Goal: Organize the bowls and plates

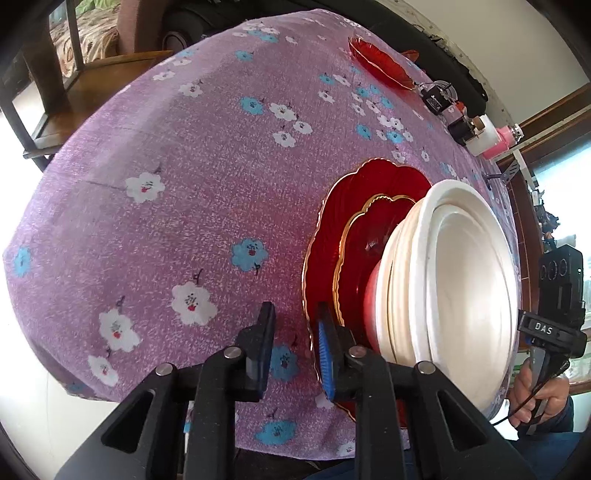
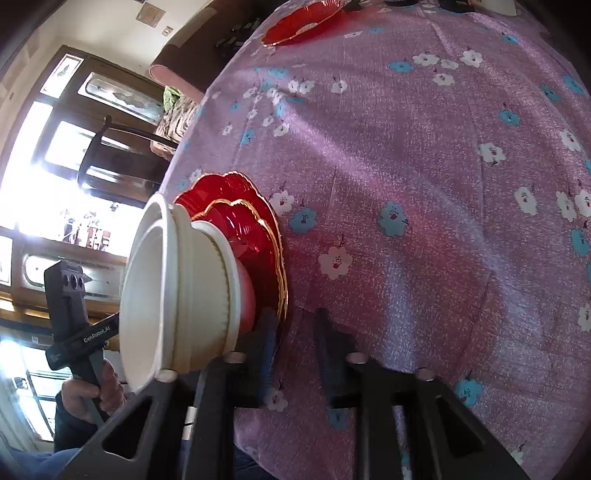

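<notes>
A stack stands on the purple flowered tablecloth: a large red scalloped plate, a smaller gold-rimmed red plate on it, and nested white bowls on top. The stack also shows in the right wrist view, with the red plates and white bowls. My left gripper is open, its right finger at the large plate's rim. My right gripper is open, its left finger by the plate's rim. Another red plate lies at the table's far side, also in the right wrist view.
Small bottles and a pink-and-white jar stand along the far table edge. A wooden chair stands beside the table. A cabinet with glass doors is behind the stack. The table's near edge is close to both grippers.
</notes>
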